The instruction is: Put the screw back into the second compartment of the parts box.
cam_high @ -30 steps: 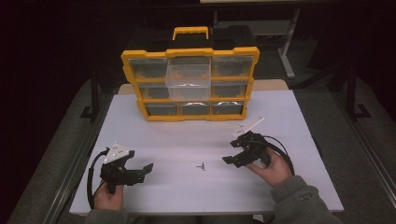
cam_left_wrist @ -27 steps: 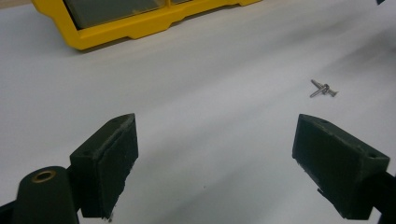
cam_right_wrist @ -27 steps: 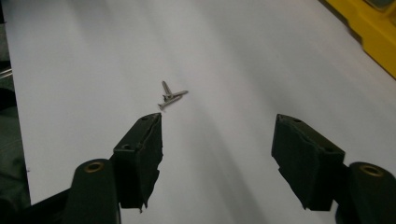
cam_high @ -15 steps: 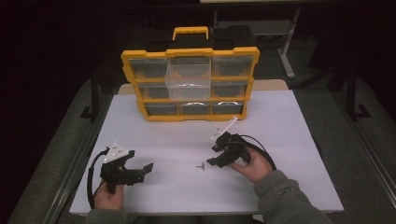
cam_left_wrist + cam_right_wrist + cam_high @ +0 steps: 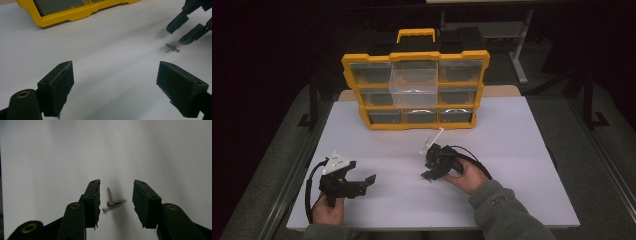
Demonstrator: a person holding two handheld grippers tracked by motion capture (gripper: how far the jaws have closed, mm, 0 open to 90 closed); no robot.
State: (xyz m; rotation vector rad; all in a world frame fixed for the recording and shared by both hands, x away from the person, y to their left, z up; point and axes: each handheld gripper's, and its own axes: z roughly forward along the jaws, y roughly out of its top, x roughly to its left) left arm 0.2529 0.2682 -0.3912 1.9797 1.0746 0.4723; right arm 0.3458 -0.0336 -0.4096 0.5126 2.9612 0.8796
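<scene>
Right gripper view: screws between the closing right hand-held gripper's jaws, untouched.

Bare white bench all round the right claw, its jaws just closing with open gaps either side of the screws lying between them, yellow drawer organizer well ahead, left claw apart, open bench between.

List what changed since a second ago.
The right gripper slid left across the table to the screws, its jaws closing around them without touching yet. The left gripper and the yellow organizer stayed put.
</scene>
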